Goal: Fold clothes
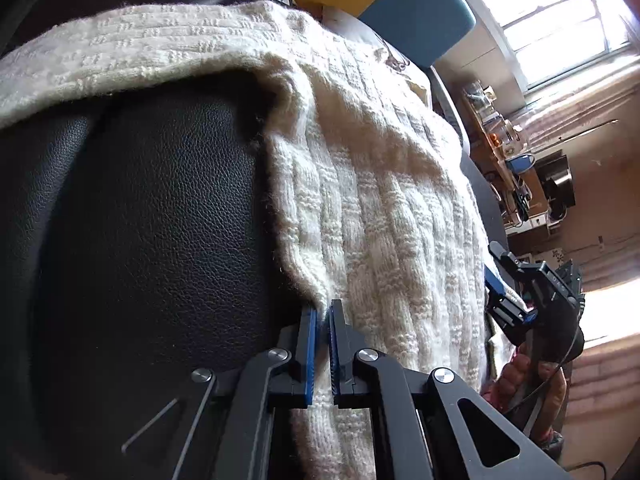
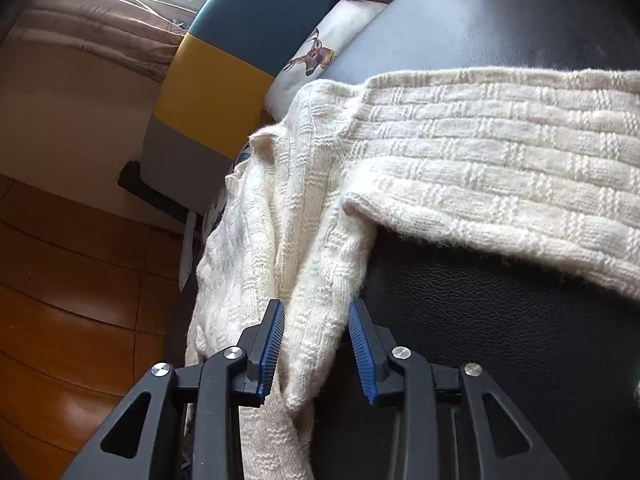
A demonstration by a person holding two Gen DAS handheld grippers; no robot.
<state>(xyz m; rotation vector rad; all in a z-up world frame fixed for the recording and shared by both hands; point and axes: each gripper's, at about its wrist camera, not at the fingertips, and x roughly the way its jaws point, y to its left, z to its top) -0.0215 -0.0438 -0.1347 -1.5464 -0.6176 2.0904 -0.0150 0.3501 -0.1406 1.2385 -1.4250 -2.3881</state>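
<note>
So the left gripper (image 1: 323,312) pinches the cream knitted sweater (image 1: 384,208) edge on the black leather seat (image 1: 152,200); the right gripper (image 2: 316,312) is spread around a fold.

**Black grippers with blue ribbed pads**

The left gripper (image 1: 323,312) is a matte black linkage of flat arms with cut-out slots, joined by round silver screws (image 1: 279,355). Its fingers (image 1: 308,344) carry blue ribbed pads. The right gripper (image 2: 316,312) is built the same way: black arms, silver screws (image 2: 401,353), blue toothed pads (image 2: 273,348). In the left view a thin dark cable (image 1: 560,364) loops beside its black body.
</note>
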